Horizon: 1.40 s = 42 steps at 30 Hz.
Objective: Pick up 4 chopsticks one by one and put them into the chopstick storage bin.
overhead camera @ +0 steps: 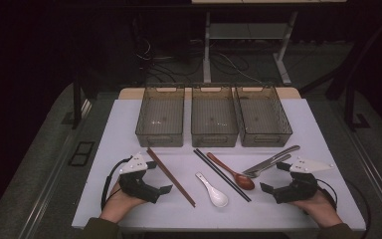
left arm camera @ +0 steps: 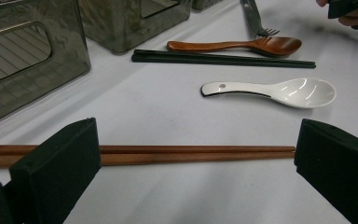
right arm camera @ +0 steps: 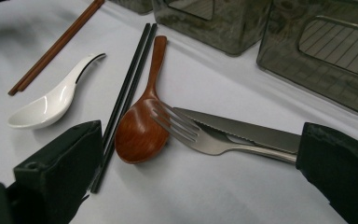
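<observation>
Brown chopsticks (left arm camera: 191,154) cut off behind L gripper (left arm camera: 196,163) jaws, prob untouched

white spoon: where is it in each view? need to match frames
High view: white spoon lies low centre, between the brown chopsticks and black chopsticks.
Left gripper view: right of centre, bowl pointing right.
Right gripper view: left side, bowl at lower left.
Shared landmark: the black chopsticks beside it.
</observation>
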{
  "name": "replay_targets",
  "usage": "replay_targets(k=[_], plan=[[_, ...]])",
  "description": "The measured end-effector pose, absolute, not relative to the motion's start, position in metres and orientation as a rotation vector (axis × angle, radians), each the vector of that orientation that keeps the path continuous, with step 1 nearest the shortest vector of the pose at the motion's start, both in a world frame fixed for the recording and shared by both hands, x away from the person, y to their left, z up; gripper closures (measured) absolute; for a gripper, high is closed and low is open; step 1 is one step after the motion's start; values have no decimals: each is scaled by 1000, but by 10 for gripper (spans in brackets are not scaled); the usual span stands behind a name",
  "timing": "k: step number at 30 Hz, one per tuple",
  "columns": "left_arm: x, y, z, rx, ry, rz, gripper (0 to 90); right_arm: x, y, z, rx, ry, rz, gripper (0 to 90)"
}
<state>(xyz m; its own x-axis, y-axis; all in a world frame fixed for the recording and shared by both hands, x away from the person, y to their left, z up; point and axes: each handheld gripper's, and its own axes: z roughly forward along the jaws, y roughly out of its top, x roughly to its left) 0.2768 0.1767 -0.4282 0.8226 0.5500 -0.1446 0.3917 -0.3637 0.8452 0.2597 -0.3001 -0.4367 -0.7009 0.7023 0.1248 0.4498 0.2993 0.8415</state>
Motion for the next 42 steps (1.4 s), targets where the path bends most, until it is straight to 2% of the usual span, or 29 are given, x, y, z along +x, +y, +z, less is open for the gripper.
replay_targets(k=[6, 7, 11, 12, 13, 15, 16, 17, 19, 20, 24, 25, 26, 31, 35, 37, 42], plan=[[278, 176, -429, 2009, 704, 203, 1, 261, -300, -438, 1047, 2308, 1352, 11], [278, 176, -429, 2009, 705, 206, 34, 261, -300, -438, 1046, 2308, 1352, 11], [278, 176, -428, 2008, 721, 218, 75, 261, -300, -438, 1052, 2307, 1352, 11], [278, 175, -428, 2010, 714, 221, 127, 260, -300, -437, 1050, 2305, 1351, 11], [277, 175, -428, 2012, 709, 219, 127, 260, -300, -437, 1050, 2305, 1351, 11], [277, 173, -427, 2016, 703, 219, 201, 260, -299, -437, 1057, 2299, 1351, 11], [276, 172, -426, 2015, 695, 210, 201, 260, -299, -437, 1057, 2299, 1351, 11], [276, 171, -426, 2013, 686, 199, 295, 260, -299, -437, 1058, 2301, 1349, 11], [277, 169, -425, 2016, 671, 176, 330, 260, -299, -437, 1057, 2298, 1348, 11], [277, 167, -426, 2017, 665, 158, 432, 261, -299, -437, 1057, 2299, 1344, 11], [279, 161, -428, 2047, 637, 116, 563, 261, -299, -437, 1064, 2300, 1346, 11], [279, 159, -428, 2048, 633, 101, 563, 261, -299, -437, 1064, 2300, 1346, 11], [279, 157, -429, 2055, 625, 85, 621, 261, -299, -437, 1061, 2301, 1341, 11], [278, 148, -430, 2061, 609, 42, 773, 261, -300, -437, 1073, 2297, 1339, 11], [277, 142, -431, 2074, 588, 20, 816, 261, -300, -437, 1076, 2293, 1339, 11], [277, 139, -432, 2086, 575, 4, 882, 261, -300, -437, 1075, 2295, 1339, 11], [275, 128, -434, 2128, 555, -24, 890, 261, -300, -438, 1072, 2296, 1338, 11]])
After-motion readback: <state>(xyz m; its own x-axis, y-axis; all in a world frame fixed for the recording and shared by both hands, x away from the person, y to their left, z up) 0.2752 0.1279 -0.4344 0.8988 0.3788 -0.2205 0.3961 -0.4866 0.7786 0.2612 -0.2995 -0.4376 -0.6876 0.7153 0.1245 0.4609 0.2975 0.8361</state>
